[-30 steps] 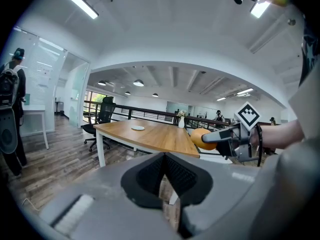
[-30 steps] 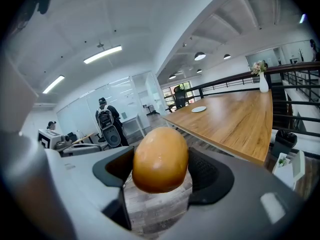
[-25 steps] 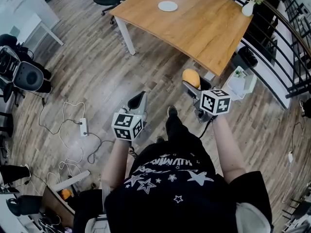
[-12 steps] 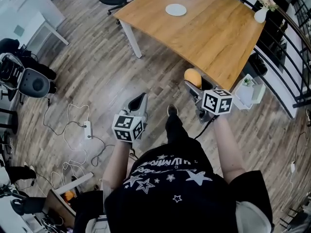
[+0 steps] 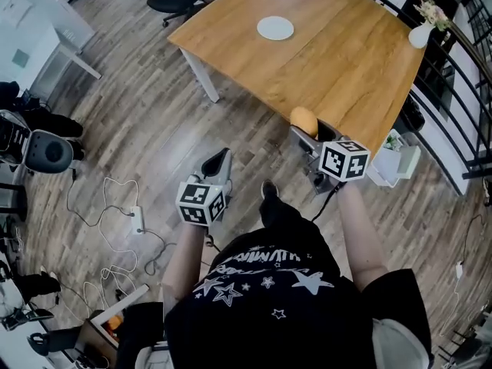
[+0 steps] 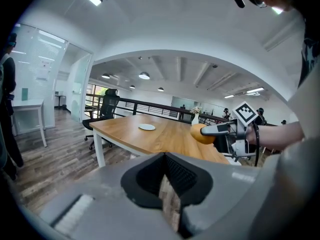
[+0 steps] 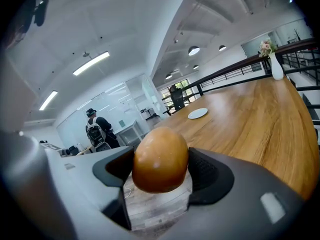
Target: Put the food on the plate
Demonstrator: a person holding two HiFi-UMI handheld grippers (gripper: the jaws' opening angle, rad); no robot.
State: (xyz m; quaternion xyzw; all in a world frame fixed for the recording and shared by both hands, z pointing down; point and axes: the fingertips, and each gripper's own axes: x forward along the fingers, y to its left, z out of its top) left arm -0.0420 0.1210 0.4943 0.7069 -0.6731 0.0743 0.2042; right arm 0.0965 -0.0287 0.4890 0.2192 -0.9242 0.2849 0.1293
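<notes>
Jaws on the right gripper (image 5: 309, 133) clamp the round brown food (image 7: 160, 159) at the table's (image 5: 346, 68) near edge, evidently for carrying to the plate (image 5: 275, 28), well in on the table; the left gripper (image 5: 218, 161) is pinched together, empty. Pad contact on the food shows only in the right gripper view, while the head view lays out the gap to the plate.

The head view looks steeply down from above the person, the counter (image 5: 338, 60) far ahead. The left tool (image 5: 218, 162) and right tool (image 5: 307, 131) views look low along their jaws toward it; all three share the plate (image 5: 275, 28).
</notes>
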